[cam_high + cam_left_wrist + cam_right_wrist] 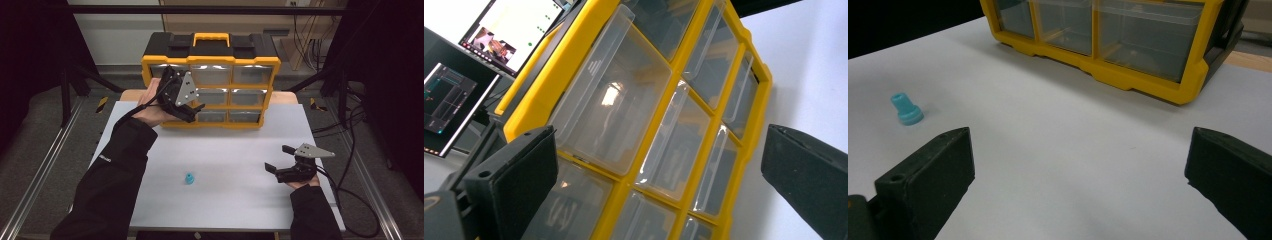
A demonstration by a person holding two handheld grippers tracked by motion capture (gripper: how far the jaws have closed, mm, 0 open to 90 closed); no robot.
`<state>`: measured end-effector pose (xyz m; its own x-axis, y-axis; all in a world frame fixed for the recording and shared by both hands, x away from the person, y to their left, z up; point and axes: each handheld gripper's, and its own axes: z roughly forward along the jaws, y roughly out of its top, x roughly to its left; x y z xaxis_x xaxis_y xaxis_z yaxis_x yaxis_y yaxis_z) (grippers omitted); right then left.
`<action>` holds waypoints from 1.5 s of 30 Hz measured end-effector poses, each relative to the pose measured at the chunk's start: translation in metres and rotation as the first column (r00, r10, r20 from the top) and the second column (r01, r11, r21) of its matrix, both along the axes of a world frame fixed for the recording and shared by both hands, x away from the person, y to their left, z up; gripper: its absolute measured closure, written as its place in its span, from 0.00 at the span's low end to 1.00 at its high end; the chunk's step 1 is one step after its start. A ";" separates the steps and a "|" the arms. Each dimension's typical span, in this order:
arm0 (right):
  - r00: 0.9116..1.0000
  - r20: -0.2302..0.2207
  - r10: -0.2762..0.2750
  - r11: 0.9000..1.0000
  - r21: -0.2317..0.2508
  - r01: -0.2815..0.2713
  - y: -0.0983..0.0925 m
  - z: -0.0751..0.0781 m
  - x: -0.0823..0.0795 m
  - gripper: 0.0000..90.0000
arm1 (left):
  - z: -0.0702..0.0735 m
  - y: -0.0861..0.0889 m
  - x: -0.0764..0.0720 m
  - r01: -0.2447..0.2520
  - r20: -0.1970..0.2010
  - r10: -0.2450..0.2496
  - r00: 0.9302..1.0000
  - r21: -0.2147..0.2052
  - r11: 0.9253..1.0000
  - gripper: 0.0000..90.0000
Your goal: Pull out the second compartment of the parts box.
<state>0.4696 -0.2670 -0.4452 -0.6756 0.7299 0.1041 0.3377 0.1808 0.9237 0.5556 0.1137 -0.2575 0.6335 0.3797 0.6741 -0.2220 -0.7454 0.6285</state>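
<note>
A yellow and black organiser (212, 55) with clear plastic drawers stands upright at the back of the white table (230, 150). My left gripper (196, 112) is raised in front of its left column of drawers, open and holding nothing. In the left gripper view the drawers (614, 95) are close and tilted, one standing out a little from the frame, between the wide-apart jaws of the left gripper (659, 185). My right gripper (277, 157) rests open at the front right. A small blue plug (189, 178) stands on the table, left of the right gripper (1078, 175) in the right gripper view, where the plug (906, 110) sits apart from the jaws.
The organiser (1108, 45) has a yellow handle (212, 39) on top. Metal frame rails (45, 160) run along both sides of the table, and cables (350, 165) hang off the right side. Monitors (484, 45) appear behind the organiser in the left gripper view.
</note>
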 end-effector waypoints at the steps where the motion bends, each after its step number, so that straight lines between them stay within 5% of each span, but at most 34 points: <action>1: 1.000 0.002 0.000 1.000 0.000 0.000 0.000 0.000 0.000 0.00 | 0.001 -0.001 0.001 0.000 0.002 0.000 1.000 0.003 1.000 0.02; 14: 1.000 0.002 -0.003 1.000 0.001 0.003 0.000 0.000 0.000 0.00 | 0.001 -0.009 0.012 -0.021 0.056 0.018 0.998 0.039 0.999 0.02; 45: 1.000 0.001 -0.005 1.000 0.009 0.005 -0.001 0.001 0.000 0.00 | 0.001 -0.032 0.040 -0.011 0.105 -0.005 0.994 0.146 0.989 0.02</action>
<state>0.4695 -0.2678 -0.4446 -0.6724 0.7320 0.1098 0.3373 0.1709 0.9258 0.5951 0.0812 -0.2568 0.5552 0.2742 0.7852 -0.2788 -0.8281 0.4863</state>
